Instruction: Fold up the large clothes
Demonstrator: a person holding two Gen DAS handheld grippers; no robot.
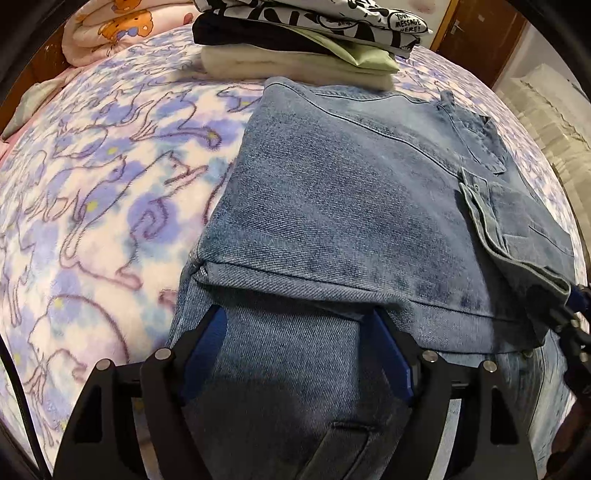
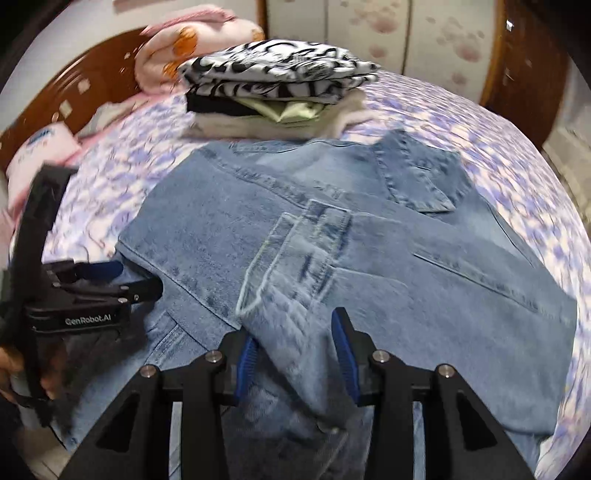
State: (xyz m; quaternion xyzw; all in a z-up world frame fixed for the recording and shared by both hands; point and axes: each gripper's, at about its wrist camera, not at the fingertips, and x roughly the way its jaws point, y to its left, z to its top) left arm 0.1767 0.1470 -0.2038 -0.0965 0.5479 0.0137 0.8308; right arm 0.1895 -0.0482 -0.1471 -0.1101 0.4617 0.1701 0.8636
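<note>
A pair of light blue jeans [image 1: 351,206] lies partly folded on the bed, with the top layer folded over toward me; it also shows in the right wrist view [image 2: 369,258]. My left gripper [image 1: 295,332] stands open over the lower denim layer, its fingertips tucked under the folded edge. It shows at the left of the right wrist view [image 2: 110,280]. My right gripper [image 2: 295,343] is open around a fold of denim with the waistband corner [image 2: 291,258] just ahead. Its tip shows at the right edge of the left wrist view [image 1: 576,314].
A stack of folded clothes [image 1: 303,37] sits behind the jeans, also in the right wrist view [image 2: 280,96]. The bed has a purple cat-print blanket [image 1: 92,184]. A pink quilt [image 2: 192,44] and wooden headboard [image 2: 85,81] lie beyond. A door [image 1: 480,29] stands at far right.
</note>
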